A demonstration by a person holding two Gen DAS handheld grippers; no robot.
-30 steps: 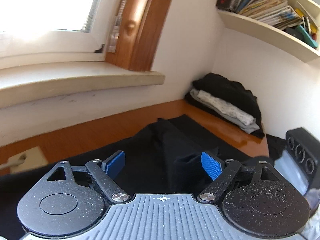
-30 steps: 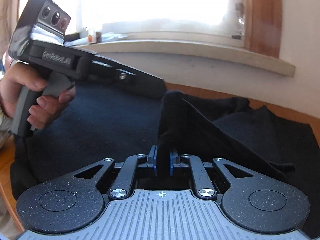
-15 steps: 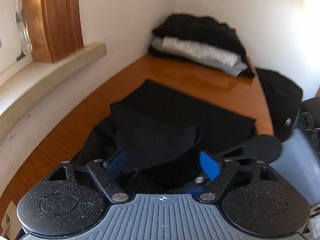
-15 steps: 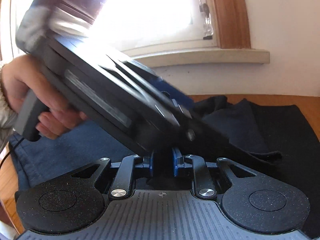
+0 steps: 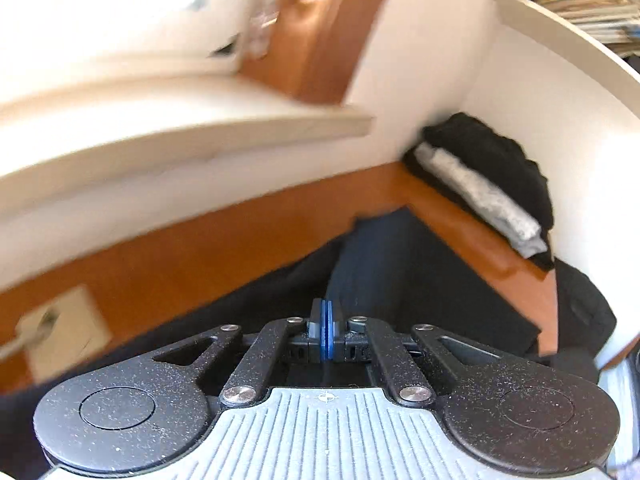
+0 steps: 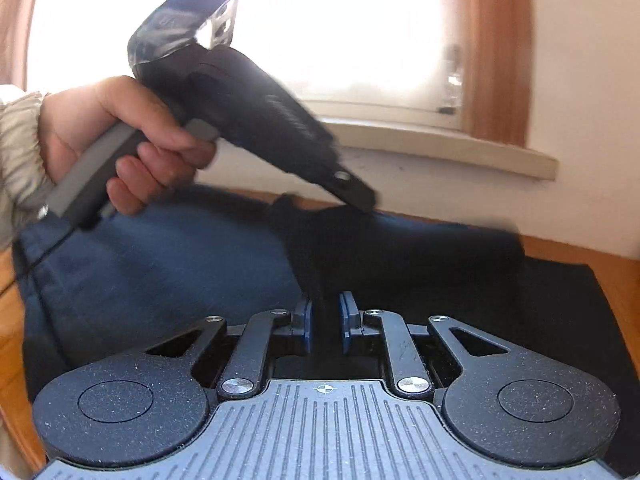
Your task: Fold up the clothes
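The dark garment is spread over the wooden table. A raised fold of the garment is pinched between the closing jaws of the right gripper. Above the garment, the left gripper is pressed together, nothing visibly caught.

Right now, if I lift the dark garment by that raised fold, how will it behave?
Probably floppy: the dark garment drapes in soft ridges on the wooden table, so it should sag. Likely light, since its flat edge looks thin. The weave looks matte, so it is hardly slippery.
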